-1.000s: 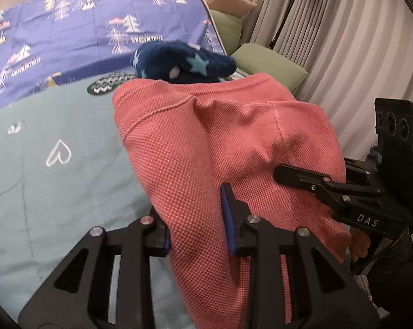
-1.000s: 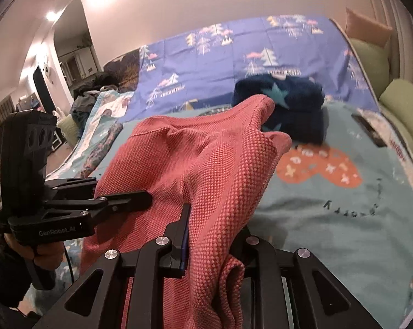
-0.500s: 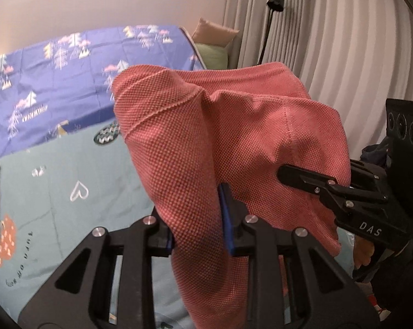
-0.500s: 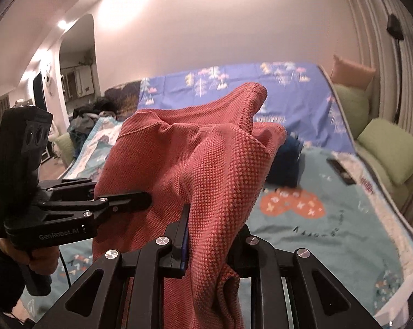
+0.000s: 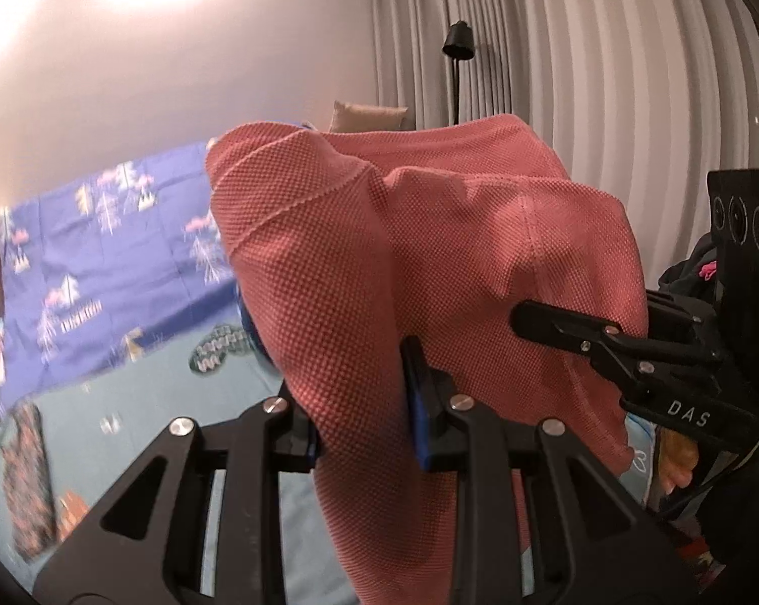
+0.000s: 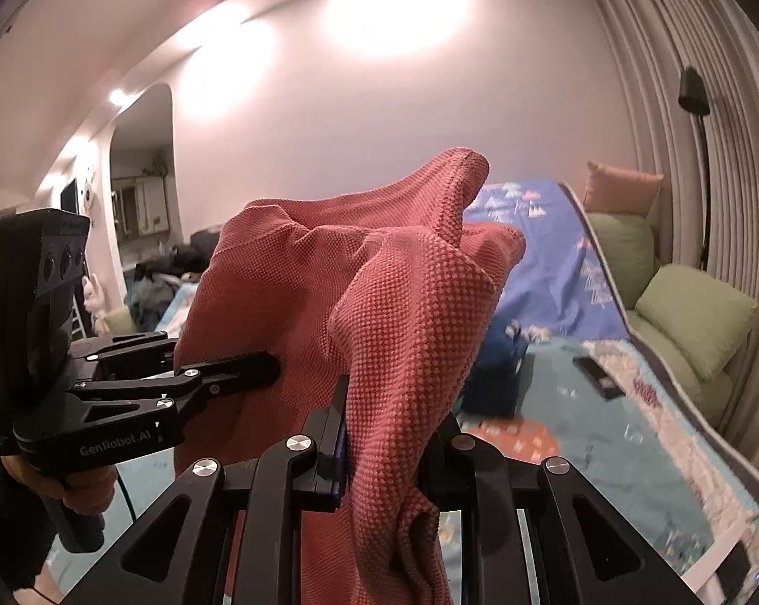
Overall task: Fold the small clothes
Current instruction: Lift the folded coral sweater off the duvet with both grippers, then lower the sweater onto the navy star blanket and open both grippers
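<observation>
I'm seeing warm, dim-ish indoor light in both views; glare is blowing out on the wall up top, w/ a smaller hotspot by the arched doorway. Fisheye is bending the curtains hard and leaving black corners round the edges. Motion blur is smearing the blue bedspread and teal quilt, esp. in the left view. The red cloth is staying sharp up close, its weave showing, w/ folds shading themselves. Black gripper frames are sitting underexposed at bottom.
</observation>
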{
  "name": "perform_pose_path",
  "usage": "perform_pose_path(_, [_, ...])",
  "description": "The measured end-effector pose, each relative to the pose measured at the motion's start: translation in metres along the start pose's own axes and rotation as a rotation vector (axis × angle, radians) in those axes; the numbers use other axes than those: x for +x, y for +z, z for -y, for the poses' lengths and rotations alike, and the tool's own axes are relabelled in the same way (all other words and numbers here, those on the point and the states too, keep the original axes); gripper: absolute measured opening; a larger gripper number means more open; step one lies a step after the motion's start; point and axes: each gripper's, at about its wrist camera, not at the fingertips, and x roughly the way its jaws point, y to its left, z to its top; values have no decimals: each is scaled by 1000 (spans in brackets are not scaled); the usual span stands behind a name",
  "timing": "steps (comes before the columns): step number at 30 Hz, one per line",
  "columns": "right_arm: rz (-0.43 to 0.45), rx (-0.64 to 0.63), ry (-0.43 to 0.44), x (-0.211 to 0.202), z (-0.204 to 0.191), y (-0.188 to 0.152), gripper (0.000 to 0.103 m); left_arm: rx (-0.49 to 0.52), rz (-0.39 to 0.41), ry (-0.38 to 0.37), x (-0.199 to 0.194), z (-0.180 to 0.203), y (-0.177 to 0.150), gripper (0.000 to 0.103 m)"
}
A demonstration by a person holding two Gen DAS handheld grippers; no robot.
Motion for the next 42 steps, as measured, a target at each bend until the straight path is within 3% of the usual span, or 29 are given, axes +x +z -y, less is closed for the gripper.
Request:
perform_pose_path(9, [77, 21, -8, 1, 22, 82, 19, 94, 103, 69, -4, 0, 73, 29])
perform_pose_path(21, [85, 37, -43, 55, 47, 175, 19, 152, 129, 175, 35, -18, 149, 29])
perform_pose_path(30, [48, 41, -93, 118, 58, 193, 19, 167, 81, 213, 99, -42, 168, 29])
perform_pose_path(42, [-69, 123, -70, 236, 118, 165, 19, 132, -33, 199, 211, -87, 144, 29])
